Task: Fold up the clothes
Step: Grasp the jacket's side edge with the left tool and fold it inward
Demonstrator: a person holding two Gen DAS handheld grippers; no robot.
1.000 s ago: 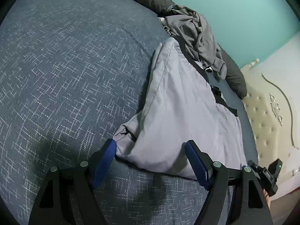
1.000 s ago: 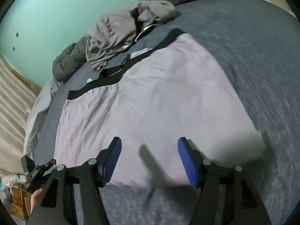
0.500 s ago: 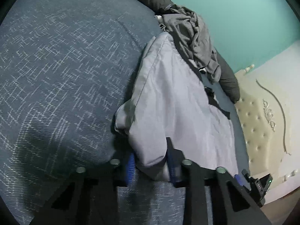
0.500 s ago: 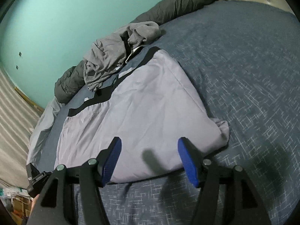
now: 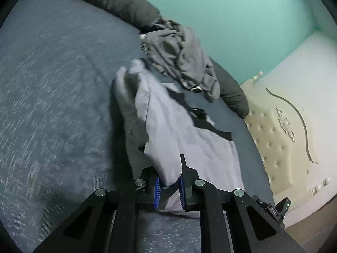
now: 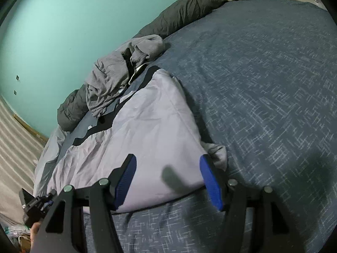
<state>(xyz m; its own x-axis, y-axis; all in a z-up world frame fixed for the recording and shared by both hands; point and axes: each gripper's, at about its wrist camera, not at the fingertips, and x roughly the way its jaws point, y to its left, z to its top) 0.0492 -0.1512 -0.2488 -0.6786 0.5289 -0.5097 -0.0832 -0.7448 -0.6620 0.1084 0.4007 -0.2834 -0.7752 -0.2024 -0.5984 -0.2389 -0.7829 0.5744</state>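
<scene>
Lilac garment (image 5: 189, 147) corner bunched, hidden between closing left hand-held gripper (image 5: 169, 186).

The dark blue bed cover (image 6: 263, 84) lies bare and wide on one side of the light grey garment (image 6: 147, 130), open for a hand-held gripper to pass. Beyond the garment's far end, a crumpled grey hoodie (image 5: 181, 52) and a dark rolled duvet (image 5: 124, 4) line the teal wall (image 5: 242, 16). The tufted headboard (image 5: 273, 143) closes another side.
</scene>
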